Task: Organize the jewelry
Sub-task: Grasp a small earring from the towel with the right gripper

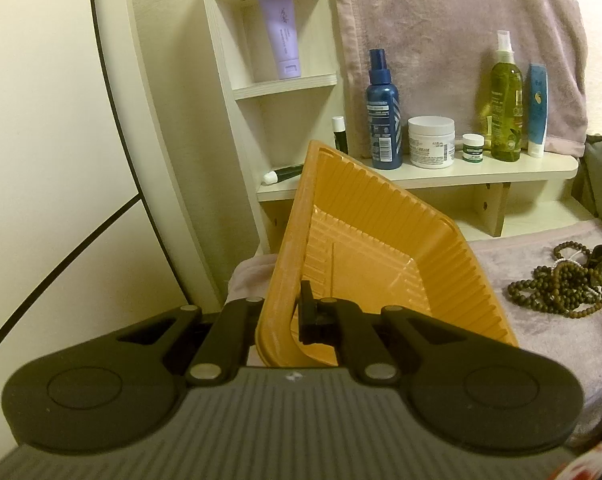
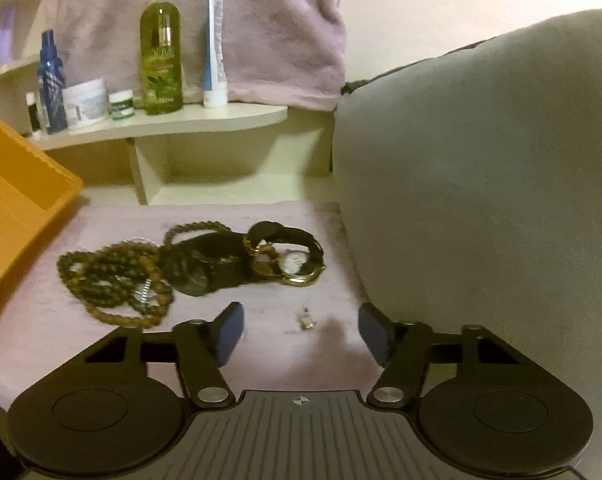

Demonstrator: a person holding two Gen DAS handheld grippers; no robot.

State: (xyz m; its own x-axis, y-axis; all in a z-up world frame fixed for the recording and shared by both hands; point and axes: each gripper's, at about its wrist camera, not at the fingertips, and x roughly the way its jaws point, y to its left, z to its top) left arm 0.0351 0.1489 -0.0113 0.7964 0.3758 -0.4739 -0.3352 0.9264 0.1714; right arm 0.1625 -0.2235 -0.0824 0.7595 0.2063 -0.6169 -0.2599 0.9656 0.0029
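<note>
Shelf [image 1: 481, 170] holds blue spray bottle [image 1: 384, 112], white jar [image 1: 431, 142], green oil bottle [image 1: 505, 108]; pink towel [image 1: 441, 32] hangs behind; grey cushion [image 2: 481, 160] at right.

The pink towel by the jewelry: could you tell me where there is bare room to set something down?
Bare towel lies in front of the bead necklaces and watch, save one small trinket. The necklaces-and-watch pile is crowded; the orange tray borders the left.

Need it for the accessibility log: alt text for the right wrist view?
Open right gripper hovers over a small gold charm on a pink cloth; wooden bead strands and a gold-rimmed watch lie beyond.
</note>
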